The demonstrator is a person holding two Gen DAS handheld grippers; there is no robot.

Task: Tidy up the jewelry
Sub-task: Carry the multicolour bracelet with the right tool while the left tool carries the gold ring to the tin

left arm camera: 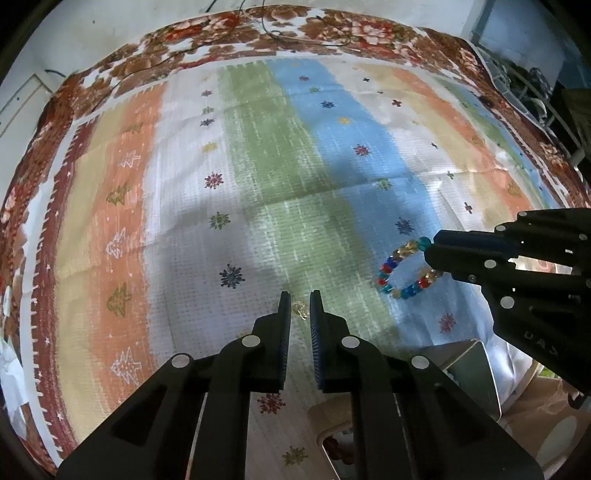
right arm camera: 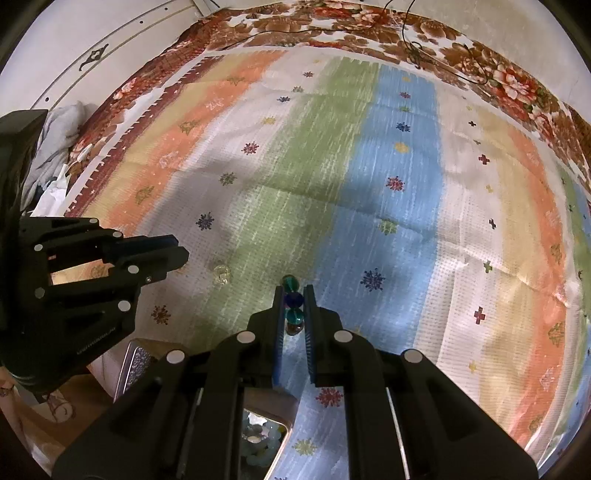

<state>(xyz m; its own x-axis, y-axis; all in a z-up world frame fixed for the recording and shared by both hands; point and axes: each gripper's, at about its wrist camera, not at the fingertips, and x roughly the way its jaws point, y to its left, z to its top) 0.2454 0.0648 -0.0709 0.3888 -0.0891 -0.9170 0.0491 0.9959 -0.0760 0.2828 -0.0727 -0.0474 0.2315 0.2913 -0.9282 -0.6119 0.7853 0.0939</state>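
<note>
A bracelet of coloured beads [left arm camera: 397, 275] hangs as a loop from my right gripper [left arm camera: 430, 248], off the striped cloth [left arm camera: 258, 166]. In the right wrist view the right gripper [right arm camera: 293, 287] is shut on it, with teal and blue beads [right arm camera: 294, 314] lined up between the pads. My left gripper [left arm camera: 300, 296] is over the green stripe, its fingers close together. A small clear-gold piece [left arm camera: 301, 309] shows through the narrow gap. In the right wrist view that piece [right arm camera: 221, 275] appears a little beyond the left gripper's [right arm camera: 183, 255] tips; whether it hangs or lies there I cannot tell.
A silvery box [left arm camera: 471, 369] stands at the near edge, its corner [right arm camera: 137, 363] also showing beside an open compartment of pale beads [right arm camera: 258, 439]. A floral blanket [left arm camera: 332, 26] borders the cloth, with a thin dark cable [right arm camera: 413, 48] on it. Crumpled clothes [right arm camera: 62, 125] lie beyond the left edge.
</note>
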